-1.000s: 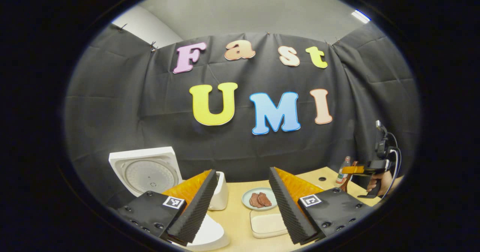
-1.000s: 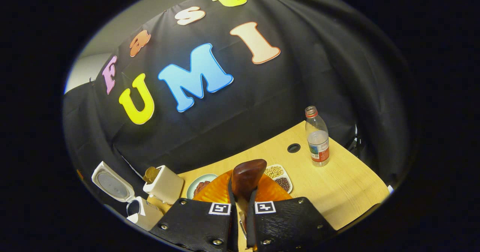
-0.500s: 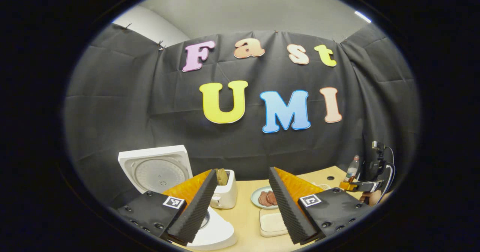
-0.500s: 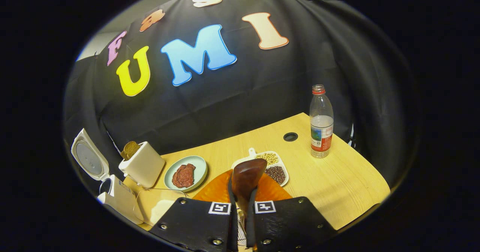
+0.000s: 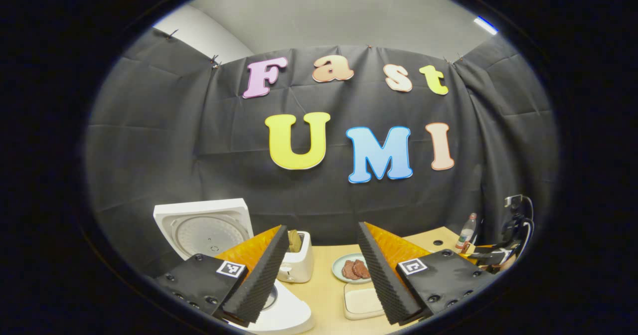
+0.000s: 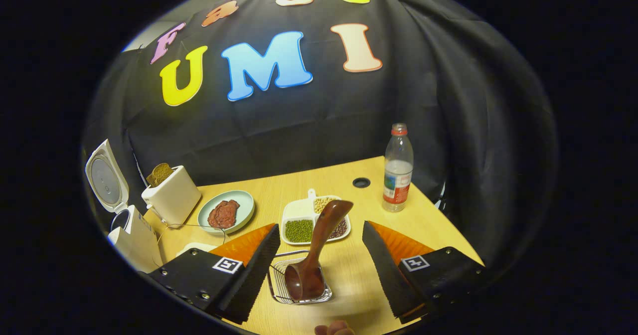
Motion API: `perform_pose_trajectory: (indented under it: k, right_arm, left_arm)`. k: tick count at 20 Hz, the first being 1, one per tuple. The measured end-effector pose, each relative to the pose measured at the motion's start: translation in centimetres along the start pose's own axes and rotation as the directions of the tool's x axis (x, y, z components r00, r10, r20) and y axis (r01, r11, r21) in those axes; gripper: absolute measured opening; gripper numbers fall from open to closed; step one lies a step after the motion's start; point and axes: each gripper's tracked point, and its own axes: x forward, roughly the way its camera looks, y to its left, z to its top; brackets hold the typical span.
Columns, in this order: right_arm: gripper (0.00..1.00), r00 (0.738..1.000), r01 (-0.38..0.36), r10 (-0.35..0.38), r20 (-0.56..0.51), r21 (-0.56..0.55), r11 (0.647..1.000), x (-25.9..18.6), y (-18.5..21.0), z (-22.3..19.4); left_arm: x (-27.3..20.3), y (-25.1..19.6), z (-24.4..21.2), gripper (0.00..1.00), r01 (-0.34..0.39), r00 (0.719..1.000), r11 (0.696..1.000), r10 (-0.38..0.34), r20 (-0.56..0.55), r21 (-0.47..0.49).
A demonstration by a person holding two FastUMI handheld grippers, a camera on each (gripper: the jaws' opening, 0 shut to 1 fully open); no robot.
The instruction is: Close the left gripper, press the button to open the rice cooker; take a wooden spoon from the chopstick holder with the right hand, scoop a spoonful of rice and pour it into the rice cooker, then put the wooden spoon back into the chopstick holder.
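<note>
Spoon [image 6: 316,248] stands in the wire holder [image 6: 299,281] on the counter [image 6: 443,230], dead between the spread, empty fingers of the right tool [image 6: 319,270]; its bowl is down at the near end and its handle leans up and away toward the divided bean dish [image 6: 304,218]. Rice cooker [image 6: 124,225] sits open at far left. Left tool [image 5: 319,270] is also open and empty; with the spoon home, I judge the right tool need only draw straight back.

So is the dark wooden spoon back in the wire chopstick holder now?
Yes. The dark wooden spoon stands bowl-down in the wire chopstick holder, leaning, with the right tool open around it.
</note>
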Motion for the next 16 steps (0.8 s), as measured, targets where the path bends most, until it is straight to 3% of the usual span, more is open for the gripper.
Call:
perform_pose_trajectory:
  k: [4, 6, 11, 12, 16]
  right_arm:
    - [1.00, 0.990, -0.058, 0.061, 0.129, -0.030, 0.998, -5.3, 2.9, 6.3]
    - [1.00, 0.985, -0.086, 0.090, 0.145, -0.036, 0.996, -6.5, 4.7, 8.1]
    - [0.99, 0.966, -0.194, 0.191, 0.175, -0.005, 0.981, -8.7, 9.3, 11.0]
    - [0.99, 0.964, -0.202, 0.200, 0.176, -0.005, 0.979, -8.8, 9.8, 11.3]
    - [1.00, 0.960, -0.218, 0.218, 0.178, -0.015, 0.976, -9.2, 10.7, 11.7]
  left_arm:
    - [0.2, -0.1, 0.1, 0.99, 0.003, 1.000, 0.999, -0.002, 0.031, -0.037]
    - [0.1, 0.0, 0.1, 0.98, -0.001, 1.000, 0.997, 0.003, 0.027, -0.077]
    - [0.7, 3.5, 0.8, 0.99, -0.107, 0.994, 0.992, 0.108, 0.005, -0.063]
    - [0.9, 4.4, 0.9, 0.92, -0.124, 0.992, 0.989, 0.124, -0.003, -0.078]
    - [1.5, 7.8, 2.0, 0.96, -0.198, 0.980, 0.974, 0.198, -0.011, -0.107]
